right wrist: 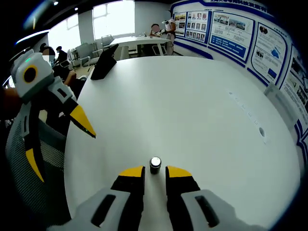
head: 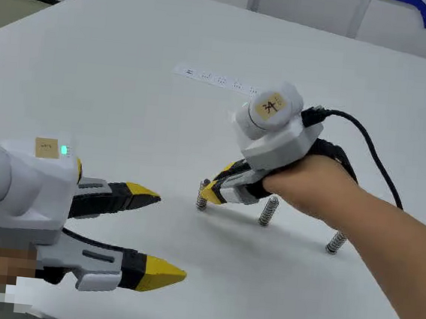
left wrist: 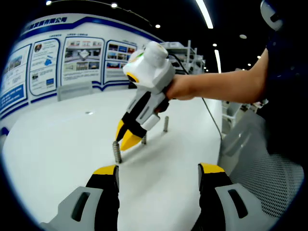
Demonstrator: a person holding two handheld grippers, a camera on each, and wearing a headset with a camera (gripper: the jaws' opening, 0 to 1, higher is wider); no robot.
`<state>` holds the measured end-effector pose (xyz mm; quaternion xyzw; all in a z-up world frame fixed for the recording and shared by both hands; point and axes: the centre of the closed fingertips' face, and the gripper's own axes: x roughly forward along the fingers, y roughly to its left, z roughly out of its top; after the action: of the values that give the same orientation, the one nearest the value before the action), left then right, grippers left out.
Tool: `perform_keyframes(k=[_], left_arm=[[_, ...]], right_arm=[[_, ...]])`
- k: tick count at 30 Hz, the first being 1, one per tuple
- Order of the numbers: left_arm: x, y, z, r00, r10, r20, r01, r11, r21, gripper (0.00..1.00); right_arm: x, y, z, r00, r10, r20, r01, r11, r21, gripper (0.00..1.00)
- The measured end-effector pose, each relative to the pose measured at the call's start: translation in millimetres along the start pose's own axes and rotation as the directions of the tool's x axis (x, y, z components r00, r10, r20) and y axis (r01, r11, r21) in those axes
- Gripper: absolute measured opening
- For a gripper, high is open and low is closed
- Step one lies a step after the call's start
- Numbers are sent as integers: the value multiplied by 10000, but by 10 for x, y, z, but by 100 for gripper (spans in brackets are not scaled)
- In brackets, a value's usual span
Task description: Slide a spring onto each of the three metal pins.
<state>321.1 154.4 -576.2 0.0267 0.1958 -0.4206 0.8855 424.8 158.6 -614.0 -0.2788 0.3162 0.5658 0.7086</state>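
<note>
Closest to the camera in the head view is the left tool. It's released, with its two yellow-tipped jaws spread wide, holding nothing and hovering over the bare white counter. A bit further out are the springs, three little silvery coils standing upright in a loose row on the counter, each apart from the next. There's the left spring, the middle spring, and the right spring sitting nearest the person's forearm. The coils look tight and even, and all three stand roughly straight. The right tool is angled down with its yellow tips right at the left spring. In the right gripper view that spring shows end-on as a small dark ring with a pale centre, sitting at the gap between the tips. The jaws are drawn in to a narrow slot, but honestly I can't tell if they're actually pinching the coil or just flanking it. A hand wraps the right tool's body, and a black cable trails off behind it. Furthest back there's a thin paper strip lying flat on the counter, well apart from the springs.
</note>
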Motion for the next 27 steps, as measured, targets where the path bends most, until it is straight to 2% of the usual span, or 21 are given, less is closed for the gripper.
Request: perform_keyframes(k=[15,27], left_arm=[[14,-30,-19,9999,-136,-99,137,9999,44,68],[32,-55,-59,9992,-249,-297,250,9997,48,68]], right_arm=[[-202,95,-196,9991,-251,332,252,9997,-47,21],[-569,197,-403,9954,-468,835,447,9986,264,22]])
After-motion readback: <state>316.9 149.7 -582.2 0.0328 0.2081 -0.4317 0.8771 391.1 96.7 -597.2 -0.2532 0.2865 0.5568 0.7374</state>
